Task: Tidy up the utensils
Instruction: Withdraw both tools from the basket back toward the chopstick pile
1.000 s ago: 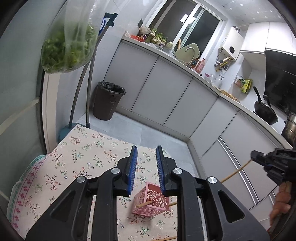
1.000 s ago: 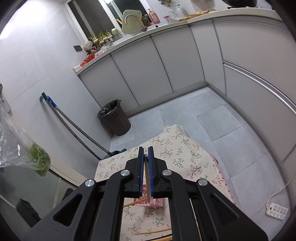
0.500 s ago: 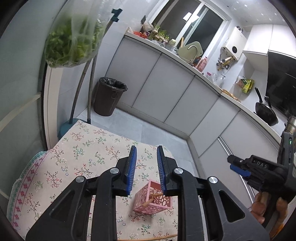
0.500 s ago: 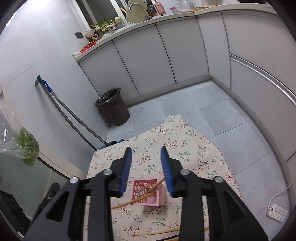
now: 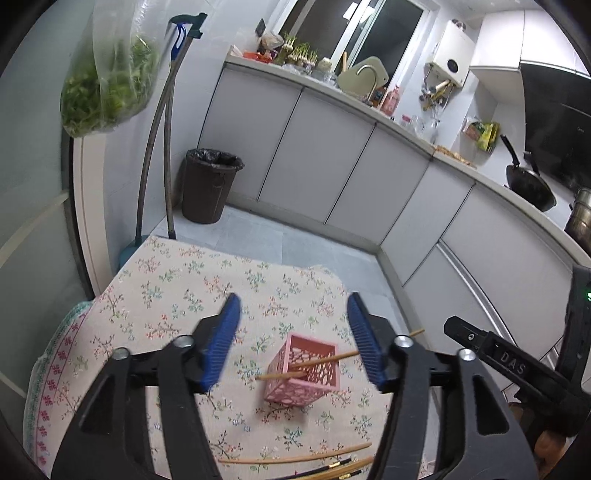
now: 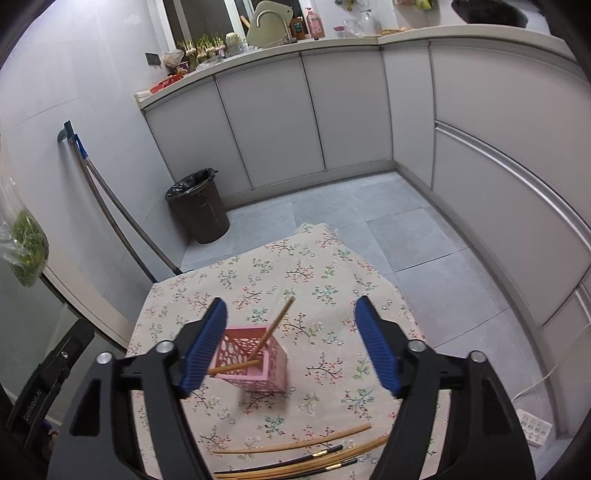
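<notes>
Right wrist view: we see our right gripper (image 6: 291, 343) opening, its fingers empty above the pink holder (image 6: 255, 363) on the desk (image 6: 332, 280), two chopsticks (image 6: 271, 332) leaning inside. Our left gripper (image 5: 293, 338) is opening too, nothing between its fingers; more chopsticks (image 6: 295, 445) lie nearer us.

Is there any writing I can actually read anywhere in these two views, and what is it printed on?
"DAS": on the black body of the right gripper, seen from the left wrist view.
"GenRobot.AI": on the black body of the left gripper, at the left edge of the right wrist view.
Labels on the bottles by the sink and the packets on the counter: too small to read.
</notes>
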A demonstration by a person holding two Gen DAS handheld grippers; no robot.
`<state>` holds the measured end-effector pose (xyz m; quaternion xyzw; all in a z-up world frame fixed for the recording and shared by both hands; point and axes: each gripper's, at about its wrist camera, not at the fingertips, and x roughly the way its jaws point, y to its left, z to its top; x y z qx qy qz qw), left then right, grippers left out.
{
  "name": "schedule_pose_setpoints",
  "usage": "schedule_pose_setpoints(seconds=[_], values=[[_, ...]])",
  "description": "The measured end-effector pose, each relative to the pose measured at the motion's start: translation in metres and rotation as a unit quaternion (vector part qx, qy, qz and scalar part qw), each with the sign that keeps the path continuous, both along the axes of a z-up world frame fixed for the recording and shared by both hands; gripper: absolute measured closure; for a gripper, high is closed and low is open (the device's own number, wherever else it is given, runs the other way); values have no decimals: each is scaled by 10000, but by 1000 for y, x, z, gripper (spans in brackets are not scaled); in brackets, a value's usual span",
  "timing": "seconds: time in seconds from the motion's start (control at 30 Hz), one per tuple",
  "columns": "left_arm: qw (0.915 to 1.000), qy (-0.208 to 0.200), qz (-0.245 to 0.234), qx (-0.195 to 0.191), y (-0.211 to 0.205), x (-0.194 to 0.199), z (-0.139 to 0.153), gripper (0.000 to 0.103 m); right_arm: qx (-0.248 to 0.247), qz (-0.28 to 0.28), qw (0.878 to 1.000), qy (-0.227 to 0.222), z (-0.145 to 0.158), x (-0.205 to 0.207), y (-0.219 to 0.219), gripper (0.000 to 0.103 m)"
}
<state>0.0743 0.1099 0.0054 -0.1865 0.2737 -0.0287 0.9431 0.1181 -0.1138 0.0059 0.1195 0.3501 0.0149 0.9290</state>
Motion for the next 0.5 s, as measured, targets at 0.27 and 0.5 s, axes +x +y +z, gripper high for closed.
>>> schedule_pose_setpoints(seconds=[0.27, 0.5], values=[[9990, 115, -178, 381, -21, -19, -6, 10, -422, -123, 9990, 2, -28, -22, -12, 7], [9940, 421, -587, 824, -44, -26, -22, 7, -501, -337, 9971, 465, -69, -40, -48, 7]])
